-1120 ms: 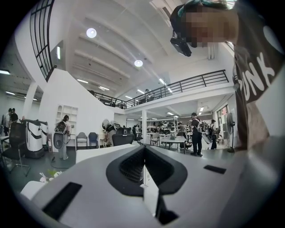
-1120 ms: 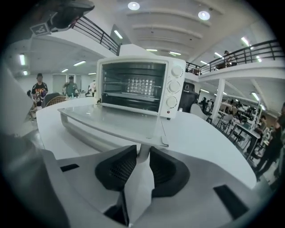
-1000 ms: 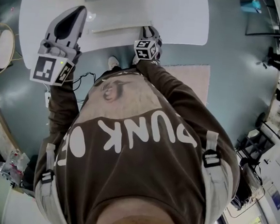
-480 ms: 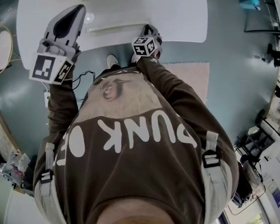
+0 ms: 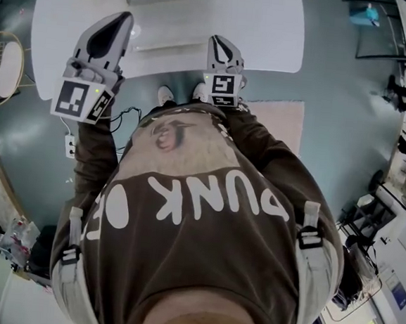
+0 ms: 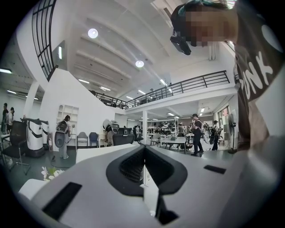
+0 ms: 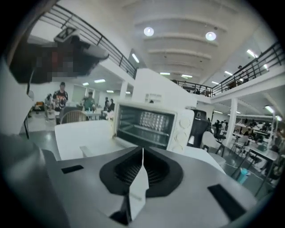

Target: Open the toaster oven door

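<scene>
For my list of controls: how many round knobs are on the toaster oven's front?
3, in one column at the right of the toaster oven's front: top knob, middle knob, bottom knob. More could be hidden lower down.

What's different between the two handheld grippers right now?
The right gripper faces the toaster oven, whose door lies open; the left gripper faces the hall, away from it. The right gripper's jaws, nearly together, are opening; the left gripper's are shut. Both are empty and hover over the white table.
</scene>
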`<state>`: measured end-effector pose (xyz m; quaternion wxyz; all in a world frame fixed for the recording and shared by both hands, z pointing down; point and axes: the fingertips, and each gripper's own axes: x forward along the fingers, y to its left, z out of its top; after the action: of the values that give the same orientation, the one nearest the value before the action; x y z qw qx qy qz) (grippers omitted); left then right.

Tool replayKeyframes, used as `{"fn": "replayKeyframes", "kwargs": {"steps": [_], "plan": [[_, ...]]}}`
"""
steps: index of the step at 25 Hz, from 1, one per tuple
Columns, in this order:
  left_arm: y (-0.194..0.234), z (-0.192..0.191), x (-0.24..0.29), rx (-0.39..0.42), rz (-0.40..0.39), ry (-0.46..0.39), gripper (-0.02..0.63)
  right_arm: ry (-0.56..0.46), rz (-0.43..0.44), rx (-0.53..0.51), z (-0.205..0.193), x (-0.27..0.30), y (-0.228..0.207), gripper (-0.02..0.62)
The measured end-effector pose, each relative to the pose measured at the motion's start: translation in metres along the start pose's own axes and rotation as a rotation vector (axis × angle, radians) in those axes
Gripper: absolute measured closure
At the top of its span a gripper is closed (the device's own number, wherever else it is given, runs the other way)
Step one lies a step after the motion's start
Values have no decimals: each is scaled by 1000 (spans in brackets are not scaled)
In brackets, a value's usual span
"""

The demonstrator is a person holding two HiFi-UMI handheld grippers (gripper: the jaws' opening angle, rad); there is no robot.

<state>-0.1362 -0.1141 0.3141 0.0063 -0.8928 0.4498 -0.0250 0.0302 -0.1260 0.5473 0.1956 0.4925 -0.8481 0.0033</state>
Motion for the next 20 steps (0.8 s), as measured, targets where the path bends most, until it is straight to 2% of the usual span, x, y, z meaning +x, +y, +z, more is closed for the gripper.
{"fn": "replayKeyframes", "kwargs": {"steps": [5,9,14,20], "plan": [[-2,-4,1,11,-9,3,601,-220,172,42,101,-8,9,586],[-6,0,3,20,-20,-7,601,-289,274,16,157,-18,16,586],[-14,10,3,32,-29,-19,601,-373,350,7,206,-37,20,584],[-22,14,5,38,-41,-25,603,-405,395,-6,232,-47,23,586]]}}
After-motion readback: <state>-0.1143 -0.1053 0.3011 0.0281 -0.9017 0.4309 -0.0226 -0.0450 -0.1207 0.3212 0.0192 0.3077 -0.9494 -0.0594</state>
